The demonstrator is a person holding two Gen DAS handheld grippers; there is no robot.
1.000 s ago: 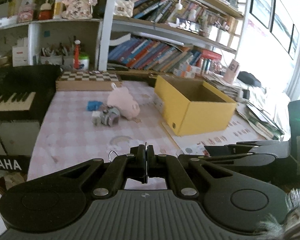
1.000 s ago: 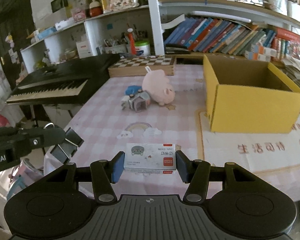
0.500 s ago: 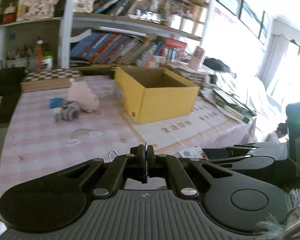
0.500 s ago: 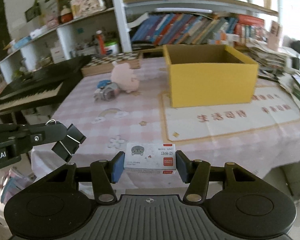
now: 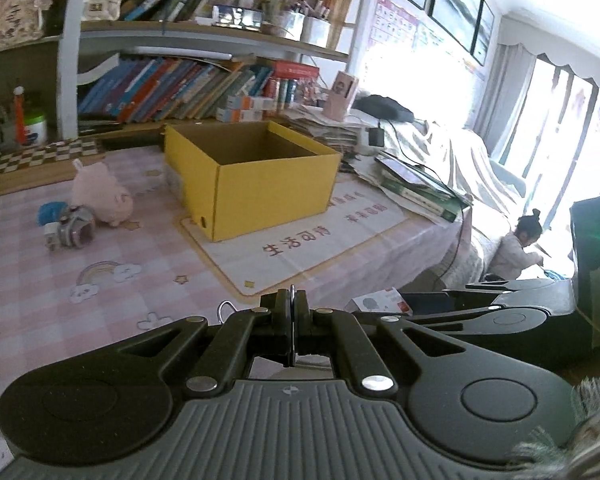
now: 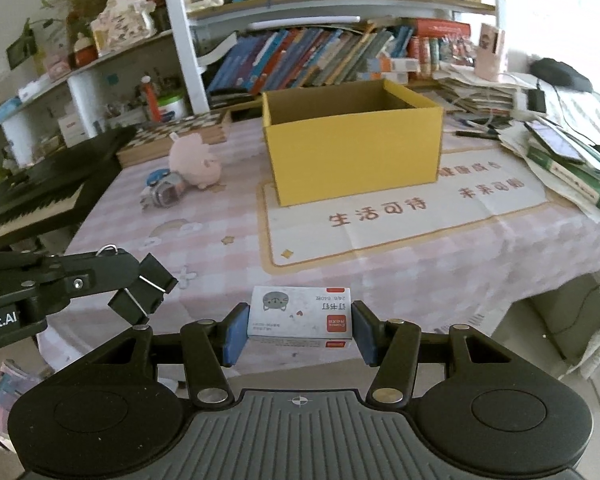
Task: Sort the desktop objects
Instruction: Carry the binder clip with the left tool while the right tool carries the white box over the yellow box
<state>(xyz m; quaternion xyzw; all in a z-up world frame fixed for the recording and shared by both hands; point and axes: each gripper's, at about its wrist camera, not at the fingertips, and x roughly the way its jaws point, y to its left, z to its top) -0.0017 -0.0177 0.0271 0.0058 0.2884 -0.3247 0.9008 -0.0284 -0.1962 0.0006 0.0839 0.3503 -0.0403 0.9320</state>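
Observation:
My right gripper [image 6: 300, 328] is shut on a small white staples box [image 6: 300, 312], held off the near edge of the table. In the right wrist view my left gripper [image 6: 116, 276] sits to the left, shut on a black binder clip [image 6: 142, 294]. The left wrist view shows only the clip's thin handle between the closed fingers [image 5: 278, 312]. An open yellow cardboard box [image 6: 352, 160] stands ahead on the table, empty as far as I can see. A pink plush pig [image 6: 196, 160] and a grey watch-like toy [image 6: 166, 194] lie left of it.
A printed paper mat [image 6: 400, 208] lies under the yellow box. A black keyboard [image 6: 40, 192] borders the table's left side, with a chessboard [image 5: 40, 160] at the back. Stacked books and papers [image 6: 560, 152] crowd the right. A child [image 5: 516, 248] sits on the floor beyond the right edge.
Both grippers have moved sideways and turned right. The yellow box now sits nearer the middle of each view and the keyboard has slid left. Both grips are unchanged.

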